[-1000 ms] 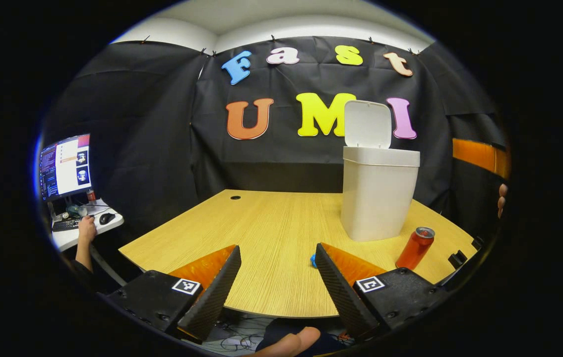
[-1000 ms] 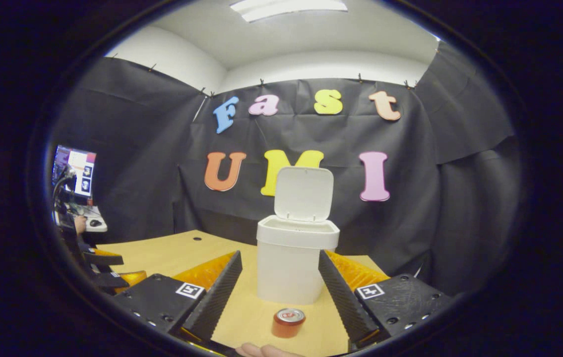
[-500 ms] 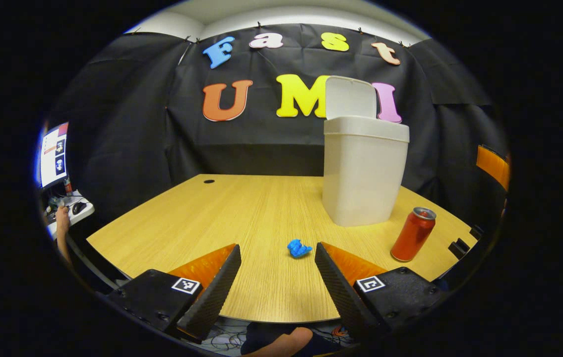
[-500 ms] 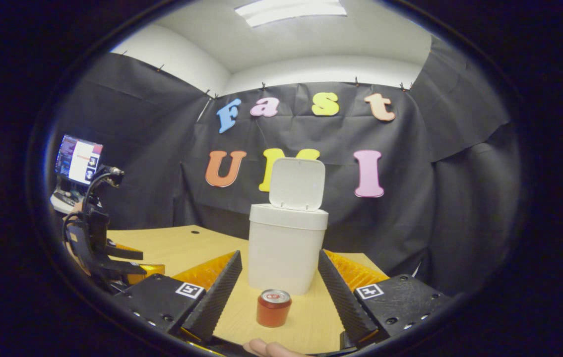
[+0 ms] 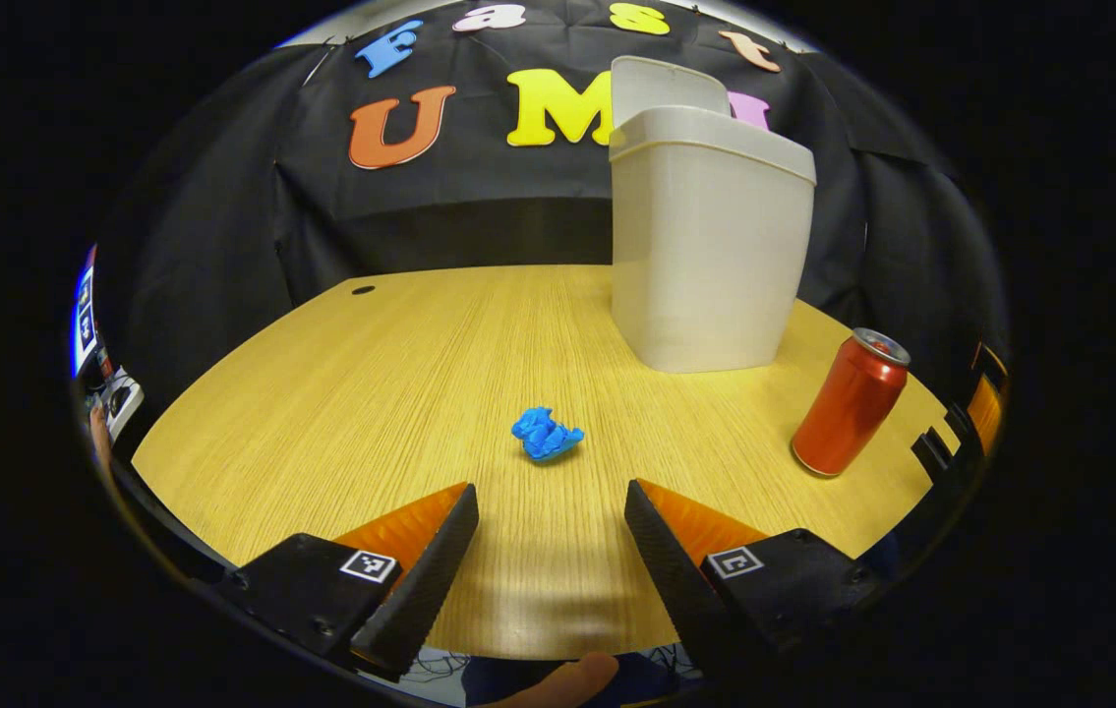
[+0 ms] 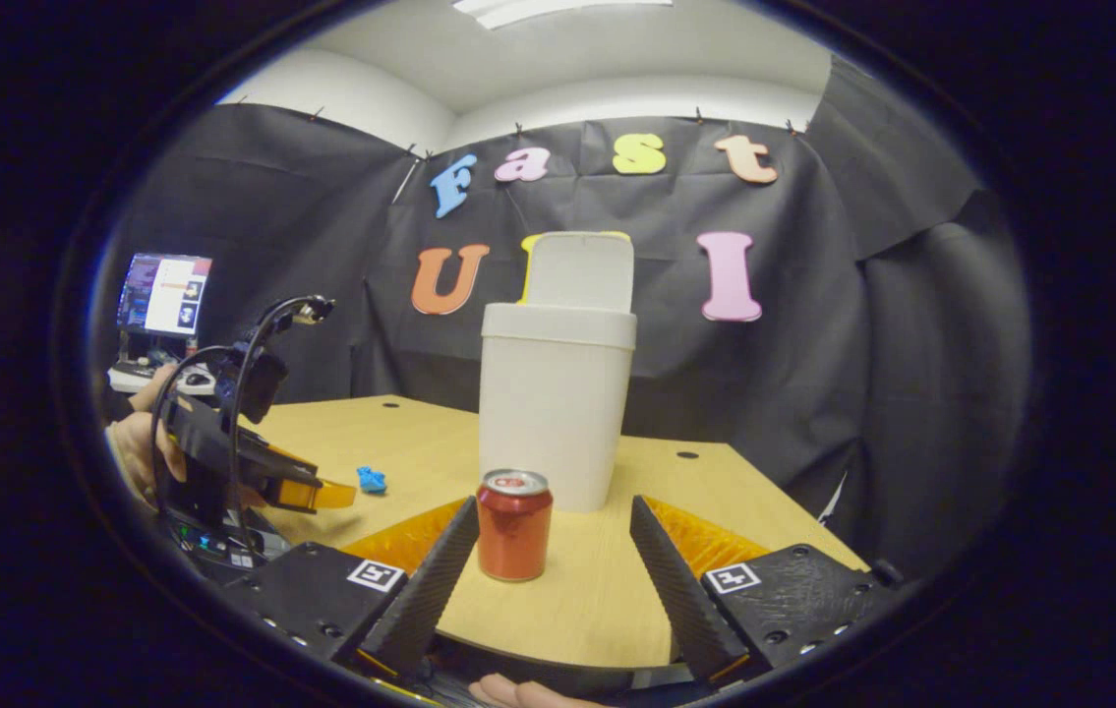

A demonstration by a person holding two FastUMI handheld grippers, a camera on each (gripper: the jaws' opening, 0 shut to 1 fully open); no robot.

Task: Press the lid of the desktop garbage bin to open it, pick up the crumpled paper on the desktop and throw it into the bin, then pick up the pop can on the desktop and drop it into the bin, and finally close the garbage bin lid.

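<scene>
- Left gripper view: I have the left tongs (image 5: 550,536) spread wide and empty, low over the near edge of the table (image 5: 341,393).
- Ahead of them, the blue crumpled paper (image 5: 546,435) lies on the wood, lined up with the gap between my fingers but not touching either.
- Beyond it to the right stands the white garbage bin (image 5: 705,246) with its lid (image 5: 666,84) tipped up and open.
- I see the red pop can (image 5: 851,403) upright just right of the bin, near the table edge.
- Right gripper view: the right tongs (image 6: 553,551) are spread too, holding nothing.
- The pop can (image 6: 514,524) stands upright between their tips, nearer my left finger (image 6: 430,580); I cannot tell whether it touches.
- The bin (image 6: 556,403) rises just behind the can, lid (image 6: 579,270) up.
- Off to the left I see the left tongs (image 6: 307,487) in a hand (image 6: 140,447), with the paper (image 6: 372,480) just past their tips.
</scene>
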